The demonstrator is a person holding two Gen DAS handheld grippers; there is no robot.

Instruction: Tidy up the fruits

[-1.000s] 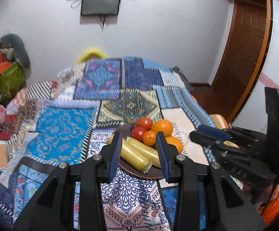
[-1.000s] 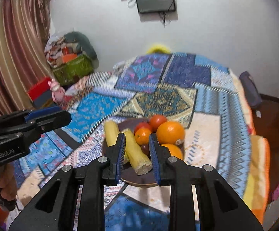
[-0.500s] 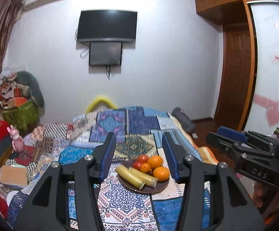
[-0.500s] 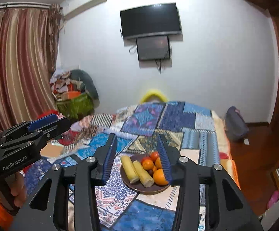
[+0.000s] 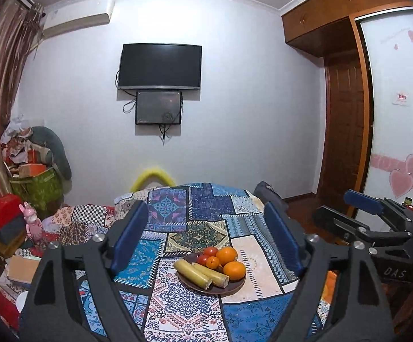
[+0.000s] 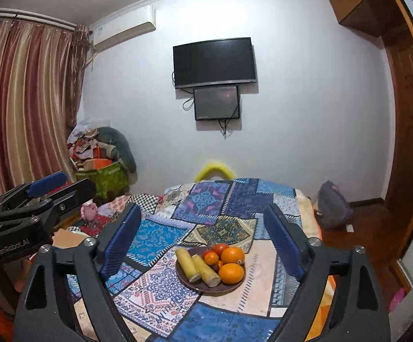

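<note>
A dark brown plate [image 5: 229, 287] [image 6: 206, 289] sits on the patchwork bedspread. It holds two oranges [image 5: 234, 268] [image 6: 231, 273], small red tomatoes [image 5: 209, 252] [image 6: 220, 248], a small tangerine [image 5: 212, 262] and two pale yellow sugarcane pieces [image 5: 192, 273] [image 6: 186, 262]. My left gripper [image 5: 206, 239] is open and empty, held back from and above the plate. My right gripper [image 6: 203, 239] is open and empty, also back from the plate. Each gripper shows at the edge of the other's view.
The patchwork bedspread [image 5: 200, 216] covers a bed. A wall television [image 5: 160, 67] hangs beyond. Piled bags and boxes [image 5: 32, 176] stand at the left by a curtain [image 6: 21, 108]. A wooden door [image 5: 346, 131] and a grey bag [image 6: 331, 205] are at the right.
Both grippers have drawn back and up from the plate, so the fruit looks smaller and farther. Both sets of jaws have opened much wider.
</note>
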